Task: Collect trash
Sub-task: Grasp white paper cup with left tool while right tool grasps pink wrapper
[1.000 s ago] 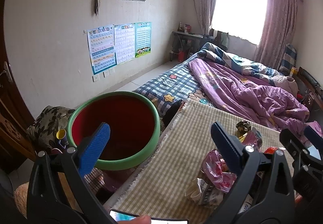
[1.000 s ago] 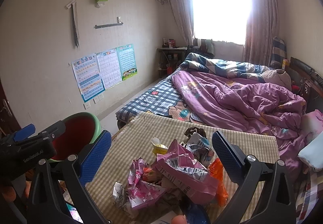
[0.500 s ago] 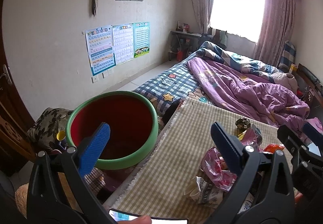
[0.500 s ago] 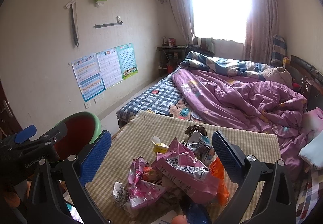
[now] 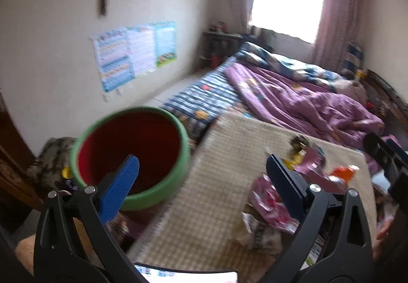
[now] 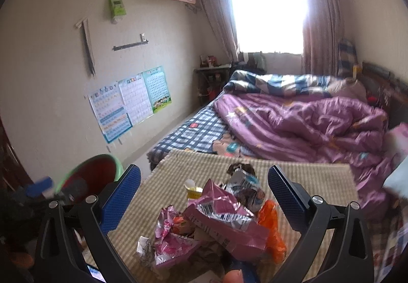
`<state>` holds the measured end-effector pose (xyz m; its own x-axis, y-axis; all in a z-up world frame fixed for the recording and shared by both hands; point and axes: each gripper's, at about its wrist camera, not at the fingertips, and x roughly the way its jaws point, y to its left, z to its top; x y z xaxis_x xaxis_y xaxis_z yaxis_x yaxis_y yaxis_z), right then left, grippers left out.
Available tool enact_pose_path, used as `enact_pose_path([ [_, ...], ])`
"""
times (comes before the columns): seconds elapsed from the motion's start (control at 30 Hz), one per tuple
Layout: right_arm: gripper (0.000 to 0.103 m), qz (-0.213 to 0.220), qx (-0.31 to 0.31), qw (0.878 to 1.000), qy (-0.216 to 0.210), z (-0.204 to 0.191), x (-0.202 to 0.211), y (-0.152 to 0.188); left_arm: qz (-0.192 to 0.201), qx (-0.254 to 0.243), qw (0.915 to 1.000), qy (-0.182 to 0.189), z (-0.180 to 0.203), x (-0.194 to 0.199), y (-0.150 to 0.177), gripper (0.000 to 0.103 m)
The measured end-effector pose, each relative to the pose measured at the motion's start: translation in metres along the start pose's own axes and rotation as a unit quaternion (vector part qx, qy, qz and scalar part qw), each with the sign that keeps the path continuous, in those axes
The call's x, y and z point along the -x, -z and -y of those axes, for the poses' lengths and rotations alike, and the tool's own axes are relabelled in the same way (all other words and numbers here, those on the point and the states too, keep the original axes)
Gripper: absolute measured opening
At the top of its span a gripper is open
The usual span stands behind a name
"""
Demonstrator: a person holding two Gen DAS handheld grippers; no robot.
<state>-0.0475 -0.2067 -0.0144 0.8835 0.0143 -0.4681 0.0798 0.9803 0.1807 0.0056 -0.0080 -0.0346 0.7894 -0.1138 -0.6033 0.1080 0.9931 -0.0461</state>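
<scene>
A heap of trash lies on a checked tablecloth (image 6: 301, 175): a big pink snack bag (image 6: 224, 216), smaller pink wrappers (image 6: 170, 239), an orange wrapper (image 6: 271, 221), a yellow cup (image 6: 193, 189) and silver wrappers (image 6: 244, 181). The heap also shows in the left wrist view (image 5: 275, 206). A red bin with a green rim (image 5: 130, 152) stands left of the table, and shows in the right wrist view (image 6: 97, 173). My left gripper (image 5: 201, 188) is open and empty, over the table's left edge beside the bin. My right gripper (image 6: 204, 193) is open and empty, just above the heap.
A bed with a purple quilt (image 6: 306, 124) lies behind the table. A patterned cushion (image 5: 48, 158) sits left of the bin. Posters (image 6: 130, 101) hang on the left wall. A phone (image 5: 183, 274) lies at the table's near edge.
Both views have shifted and blurred: the left gripper swung right toward the table, and the right gripper tilted up a little. Both stay open and empty.
</scene>
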Motion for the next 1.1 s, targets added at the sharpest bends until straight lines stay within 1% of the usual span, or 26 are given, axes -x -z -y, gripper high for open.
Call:
enact_pose_path([
  [0.07, 0.096, -0.020, -0.001, 1.000, 0.006, 0.008, -0.003, 0.002, -0.023, -0.013, 0.9994, 0.024, 0.007, -0.010, 0.009, 0.098],
  [0.13, 0.096, -0.036, 0.016, 0.999, 0.027, 0.016, -0.004, 0.005, -0.050, -0.032, 0.9976, 0.037, 0.015, -0.020, 0.020, 0.098],
  [0.2, 0.096, -0.045, 0.028, 0.998, 0.026, 0.023, -0.002, 0.008, -0.080, -0.039, 0.9936, 0.070, 0.018, -0.030, 0.033, 0.097],
  [0.27, 0.096, -0.058, 0.024, 0.998, 0.024, 0.029, -0.002, 0.012, -0.111, -0.039, 0.9889, 0.091, 0.022, -0.043, 0.048, 0.093],
  [0.3, 0.096, -0.068, 0.016, 0.997, 0.021, 0.034, -0.004, 0.014, -0.131, -0.038, 0.9849, 0.107, 0.024, -0.050, 0.053, 0.084],
  [0.33, 0.096, -0.082, 0.005, 0.997, 0.015, 0.039, -0.007, 0.017, -0.149, -0.037, 0.9808, 0.120, 0.026, -0.055, 0.058, 0.080],
  [0.37, 0.096, -0.089, 0.000, 0.996, 0.009, 0.042, -0.008, 0.019, -0.168, -0.038, 0.9762, 0.132, 0.028, -0.061, 0.063, 0.080],
  [0.43, 0.096, -0.107, -0.015, 0.994, -0.007, 0.049, -0.012, 0.024, -0.184, -0.048, 0.9716, 0.140, 0.036, -0.067, 0.069, 0.080],
  [0.47, 0.096, -0.111, -0.021, 0.994, -0.013, 0.050, -0.012, 0.025, -0.192, -0.064, 0.9697, 0.138, 0.042, -0.072, 0.075, 0.080],
  [0.53, 0.096, -0.118, -0.031, 0.992, -0.025, 0.054, -0.012, 0.028, -0.202, -0.077, 0.9671, 0.134, 0.050, -0.080, 0.084, 0.080],
  [0.6, 0.096, -0.124, -0.036, 0.991, -0.039, 0.054, -0.014, 0.029, -0.210, -0.080, 0.9654, 0.132, 0.055, -0.086, 0.089, 0.080],
  [0.67, 0.096, -0.131, -0.041, 0.989, -0.056, 0.053, -0.014, 0.029, -0.209, -0.072, 0.9653, 0.139, 0.056, -0.088, 0.089, 0.080],
  [0.7, 0.093, -0.134, -0.043, 0.988, -0.064, 0.051, -0.016, 0.027, -0.209, -0.069, 0.9651, 0.141, 0.056, -0.089, 0.087, 0.078],
  [0.73, 0.089, -0.139, -0.044, 0.987, -0.073, 0.049, -0.017, 0.028, -0.208, -0.063, 0.9644, 0.151, 0.056, -0.089, 0.086, 0.069],
  [0.77, 0.088, -0.142, -0.045, 0.986, -0.078, 0.046, -0.018, 0.028, -0.209, -0.057, 0.9633, 0.159, 0.054, -0.089, 0.084, 0.062],
  [0.8, 0.085, -0.149, -0.044, 0.984, -0.084, 0.043, -0.020, 0.028, -0.210, -0.053, 0.9624, 0.164, 0.051, -0.088, 0.082, 0.058],
  [0.9, 0.071, -0.162, -0.038, 0.981, -0.100, 0.034, -0.025, 0.028, -0.211, -0.050, 0.9615, 0.169, 0.051, -0.087, 0.080, 0.054],
  [0.93, 0.067, -0.169, -0.035, 0.978, -0.113, 0.030, -0.026, 0.028, -0.211, -0.049, 0.9614, 0.170, 0.051, -0.087, 0.079, 0.054],
  [0.97, 0.065, -0.174, -0.032, 0.977, -0.121, 0.027, -0.027, 0.030, -0.210, -0.048, 0.9614, 0.171, 0.051, -0.088, 0.079, 0.054],
  [1.03, 0.055, -0.195, -0.018, 0.970, -0.143, 0.014, -0.033, 0.035, -0.211, -0.046, 0.9614, 0.171, 0.051, -0.089, 0.079, 0.054],
  [1.1, 0.051, -0.214, 0.000, 0.963, -0.162, -0.002, -0.041, 0.041, -0.210, -0.045, 0.9613, 0.172, 0.051, -0.087, 0.080, 0.054],
])
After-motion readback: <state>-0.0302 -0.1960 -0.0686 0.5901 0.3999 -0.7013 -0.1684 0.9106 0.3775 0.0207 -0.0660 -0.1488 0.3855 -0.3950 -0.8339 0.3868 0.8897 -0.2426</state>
